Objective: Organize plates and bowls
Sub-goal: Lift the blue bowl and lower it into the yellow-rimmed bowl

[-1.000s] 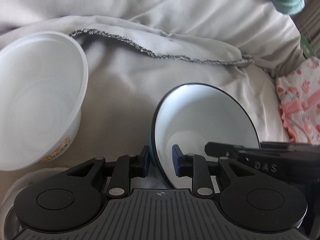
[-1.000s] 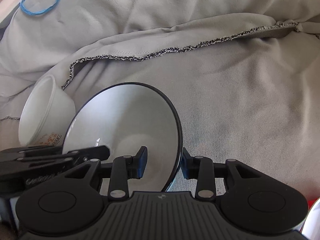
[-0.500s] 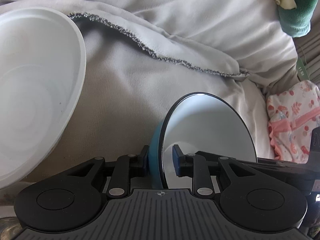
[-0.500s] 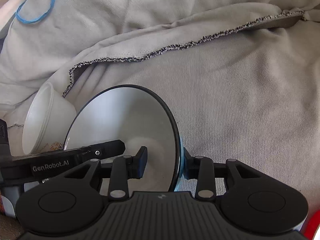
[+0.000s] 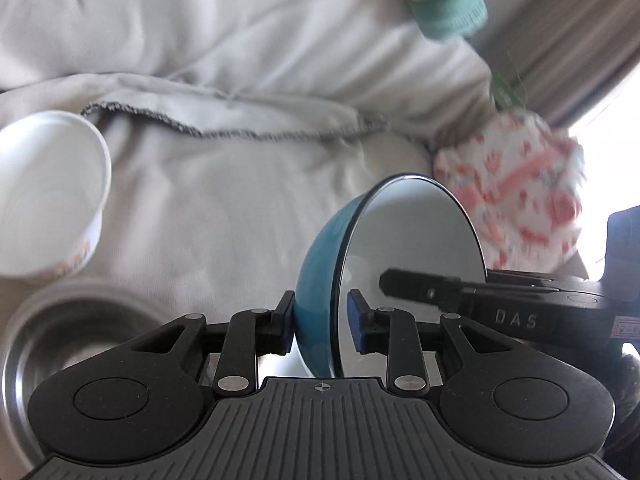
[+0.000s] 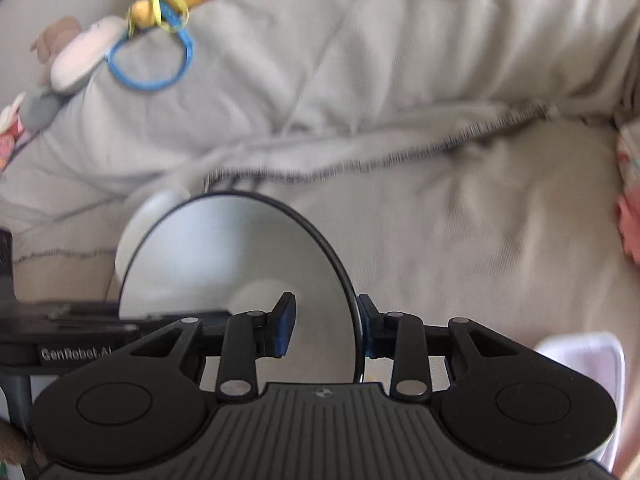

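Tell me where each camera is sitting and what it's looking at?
Left wrist: sits on the left gripper, looking down along its opening fingers at the blue bowl between them; white cup at left, right gripper poking in.
Right wrist: sits on the right gripper, looking down at the same blue bowl; the left gripper pokes in.
Both share the bowl, grey blanket and each other's gripper.

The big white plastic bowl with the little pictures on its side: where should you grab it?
On its thin rim: the white plastic bowl sits tipped on the grey blanket, mouth open, so come from above with one jaw inside the wall and one outside.
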Available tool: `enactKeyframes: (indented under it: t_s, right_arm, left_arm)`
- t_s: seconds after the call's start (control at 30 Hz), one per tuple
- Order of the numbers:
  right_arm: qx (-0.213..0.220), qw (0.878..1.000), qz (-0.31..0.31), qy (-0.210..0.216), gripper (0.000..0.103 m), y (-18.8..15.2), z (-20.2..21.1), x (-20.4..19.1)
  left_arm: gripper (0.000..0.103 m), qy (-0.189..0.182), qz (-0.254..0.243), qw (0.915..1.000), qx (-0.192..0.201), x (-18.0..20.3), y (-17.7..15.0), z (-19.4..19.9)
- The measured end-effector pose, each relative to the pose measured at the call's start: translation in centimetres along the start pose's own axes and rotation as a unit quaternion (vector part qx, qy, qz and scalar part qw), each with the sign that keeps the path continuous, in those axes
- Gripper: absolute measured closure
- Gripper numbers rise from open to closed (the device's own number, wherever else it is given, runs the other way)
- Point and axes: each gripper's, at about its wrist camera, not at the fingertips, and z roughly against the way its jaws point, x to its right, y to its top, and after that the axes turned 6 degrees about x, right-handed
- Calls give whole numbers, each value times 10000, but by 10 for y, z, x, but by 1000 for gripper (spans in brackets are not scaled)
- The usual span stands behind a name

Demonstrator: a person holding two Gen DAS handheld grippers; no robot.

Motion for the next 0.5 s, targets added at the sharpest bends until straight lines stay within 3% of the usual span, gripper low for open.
enactKeyframes:
  t_s: [0.23, 0.4, 0.5]
  right_arm:
    - [-582, 9976, -318, -196, 70, -57, -4, 12]
    - [-409, 9985, -18, -358, 71, -67, -9, -1]
    - [-371, 9983, 83, -447, 71, -64, -17, -5]
  left_arm:
    - [73, 25, 76, 9982, -588, -15, -46, -25]
    - [73, 186, -157, 9988, -422, -17, -55, -24]
    - [73, 127, -31, 9993, -361, -25, -55, -22]
